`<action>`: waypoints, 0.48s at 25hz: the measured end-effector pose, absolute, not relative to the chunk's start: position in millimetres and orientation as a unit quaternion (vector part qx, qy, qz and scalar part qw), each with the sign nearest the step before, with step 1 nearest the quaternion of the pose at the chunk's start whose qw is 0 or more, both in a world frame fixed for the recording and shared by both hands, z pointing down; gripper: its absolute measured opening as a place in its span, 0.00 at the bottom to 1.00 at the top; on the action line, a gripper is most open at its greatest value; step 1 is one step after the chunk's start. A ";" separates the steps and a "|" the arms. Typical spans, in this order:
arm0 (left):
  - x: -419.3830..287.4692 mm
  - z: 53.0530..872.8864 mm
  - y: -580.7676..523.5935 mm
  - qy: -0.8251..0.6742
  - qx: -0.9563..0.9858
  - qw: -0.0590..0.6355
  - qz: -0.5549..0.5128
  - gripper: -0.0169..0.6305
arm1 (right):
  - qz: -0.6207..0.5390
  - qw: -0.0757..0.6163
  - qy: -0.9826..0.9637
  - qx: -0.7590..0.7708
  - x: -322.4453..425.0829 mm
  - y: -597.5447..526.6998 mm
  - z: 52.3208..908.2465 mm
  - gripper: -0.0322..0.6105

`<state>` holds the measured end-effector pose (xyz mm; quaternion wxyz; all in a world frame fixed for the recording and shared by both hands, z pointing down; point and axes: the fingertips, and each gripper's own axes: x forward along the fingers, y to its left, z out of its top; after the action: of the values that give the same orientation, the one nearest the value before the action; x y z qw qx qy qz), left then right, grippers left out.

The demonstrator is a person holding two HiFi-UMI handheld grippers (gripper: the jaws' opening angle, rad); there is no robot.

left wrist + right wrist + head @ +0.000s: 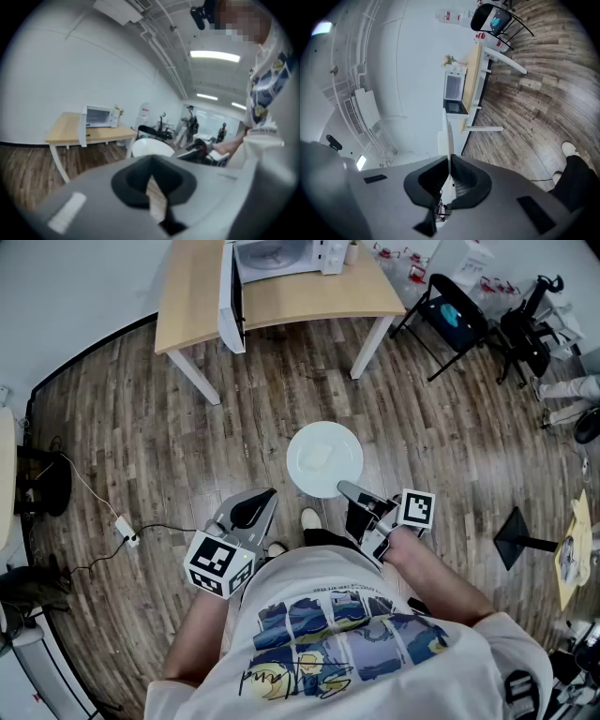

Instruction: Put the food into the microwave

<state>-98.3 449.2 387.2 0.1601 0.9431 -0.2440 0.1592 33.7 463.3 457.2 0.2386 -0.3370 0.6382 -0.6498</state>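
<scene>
Jaws of the left gripper (261, 497) stand closed together at the tips, near left, with nothing between them. Just right of it, the right gripper (345, 488) is clamped on the near rim of a white plate (342, 442), held flat above the wood floor (141, 427). 1 pale square piece of food (319, 457) lies on the middle of the plate. Far beyond, a light wooden table (300, 301) bears the microwave (277, 257), its door (231, 296) standing open at its left side. 1 black chair (448, 310) stands right of the table.
</scene>
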 end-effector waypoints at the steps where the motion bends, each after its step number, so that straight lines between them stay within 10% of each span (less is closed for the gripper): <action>1: -94.1 387.0 447.4 -0.245 0.943 0.159 0.158 0.04 | -0.649 0.236 0.640 -0.337 38.2 460.9 458.4 0.07; 12: -44.3 382.4 396.6 -0.258 0.941 0.154 0.156 0.04 | -0.659 0.208 0.637 -0.341 89.5 403.2 471.7 0.07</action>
<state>-44.3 396.6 382.4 0.1542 0.9408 -0.2585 0.1560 89.5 403.2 471.7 0.2085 -0.3412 0.6371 -0.6590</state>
